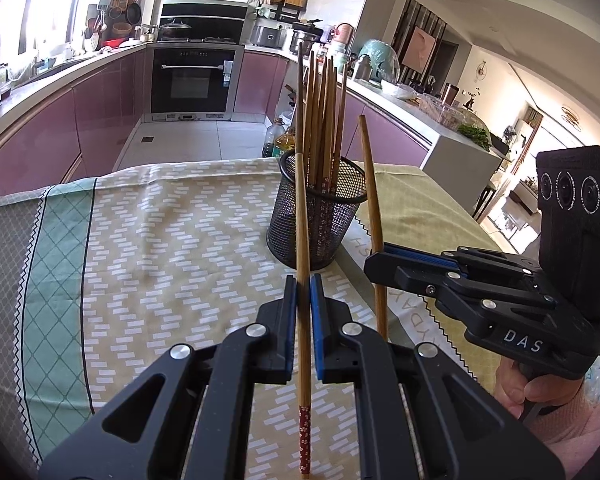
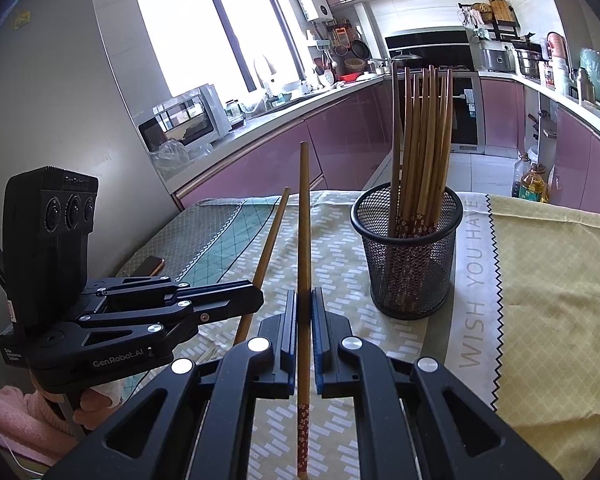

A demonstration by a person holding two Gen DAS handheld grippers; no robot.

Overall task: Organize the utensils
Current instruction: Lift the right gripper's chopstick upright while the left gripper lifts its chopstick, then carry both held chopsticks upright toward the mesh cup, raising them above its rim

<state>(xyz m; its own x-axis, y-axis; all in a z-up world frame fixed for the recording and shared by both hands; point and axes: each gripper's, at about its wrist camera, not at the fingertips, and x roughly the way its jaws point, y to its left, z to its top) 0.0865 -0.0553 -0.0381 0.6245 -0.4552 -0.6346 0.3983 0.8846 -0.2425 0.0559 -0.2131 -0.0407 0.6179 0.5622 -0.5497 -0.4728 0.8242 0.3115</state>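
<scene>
From the left wrist view, the left gripper [image 1: 303,292] is clamped on a bamboo chopstick [image 1: 302,240] held upright just in front of the black mesh holder [image 1: 316,216], which stands on the patterned tablecloth [image 1: 160,232] with a bundle of chopsticks [image 1: 320,120] in it. Right of the holder, the right gripper [image 1: 374,262], marked "DAS", pinches a second chopstick [image 1: 370,184]. Bare cloth stretches left of the holder to the table's edge. From the right wrist view, the right gripper [image 2: 304,310] grips its chopstick [image 2: 304,240] left of the mesh holder [image 2: 408,256]; further left, the left gripper [image 2: 256,298] reads "GenRobot.AI". Right of the holder the cloth says "WISH YOU HAVE" [image 2: 474,280].
</scene>
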